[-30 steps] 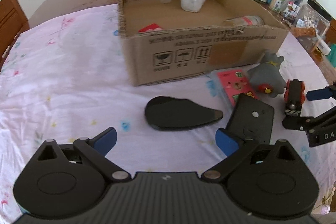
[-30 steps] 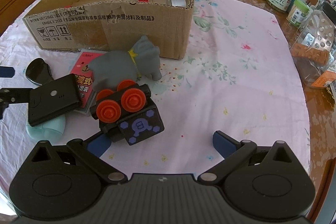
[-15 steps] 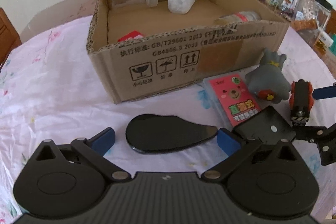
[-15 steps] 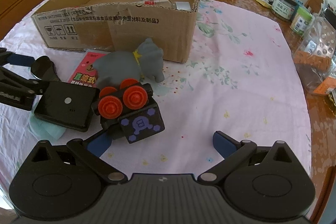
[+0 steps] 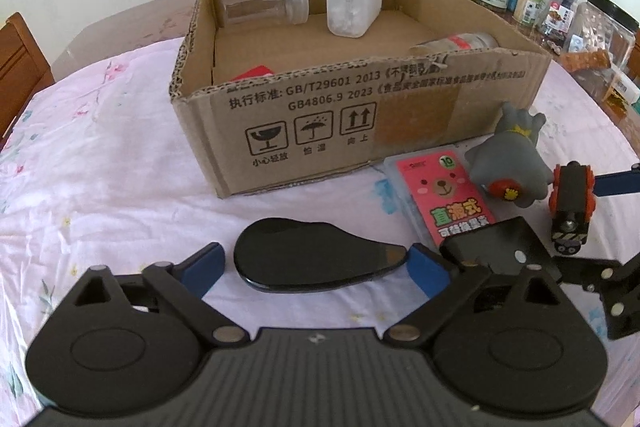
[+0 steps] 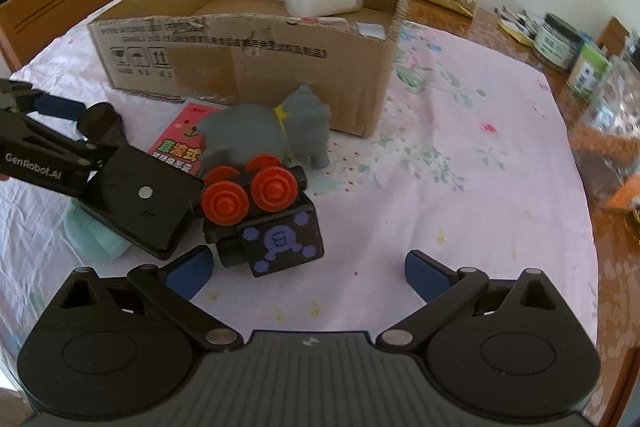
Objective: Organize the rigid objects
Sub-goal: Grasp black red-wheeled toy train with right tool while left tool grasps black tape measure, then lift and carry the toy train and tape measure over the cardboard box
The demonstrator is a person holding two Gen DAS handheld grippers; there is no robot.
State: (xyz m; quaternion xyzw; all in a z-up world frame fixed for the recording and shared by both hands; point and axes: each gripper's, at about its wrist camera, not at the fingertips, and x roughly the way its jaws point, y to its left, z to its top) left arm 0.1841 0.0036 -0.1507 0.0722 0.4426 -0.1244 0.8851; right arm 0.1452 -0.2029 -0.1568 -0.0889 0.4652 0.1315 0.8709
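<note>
**Black oval piece sits between the left gripper's blue pads**

Black and glossy, a flat teardrop-shaped object (image 5: 320, 261) lies on the pink flowered tablecloth (image 5: 100, 167), straight ahead of the left gripper (image 5: 316, 267). The gripper's blue fingertips (image 5: 204, 265) flank the two ends of the object. Its jaws have just been closing in on the piece; a narrow gap shows at the left pad, while at the right pad the narrow end looks to be touching or nearly so, so the piece is bracketed but not clearly pressed.

Just beyond the object stands an open cardboard box (image 5: 360, 115), which holds a clear jar (image 5: 264, 5) lying on its side, a white plastic container (image 5: 352, 3), another bottle (image 5: 456, 45) against the near wall and something red (image 5: 256, 71) on the floor of the box.

To the right of the black object, a black rectangular device (image 6: 140, 199) rests partly on a pink card with a bear face (image 5: 440, 195), and a grey rubber animal toy (image 6: 268, 135) stands beside the box. In front of it a black toy vehicle with orange wheels (image 6: 260, 215) lies tipped over.

The right gripper (image 6: 306, 273) hangs with its jaws spread wide and holds nothing; its left pad (image 6: 188, 271) is just beside the toy vehicle, the rest of the gap over bare cloth.
</note>
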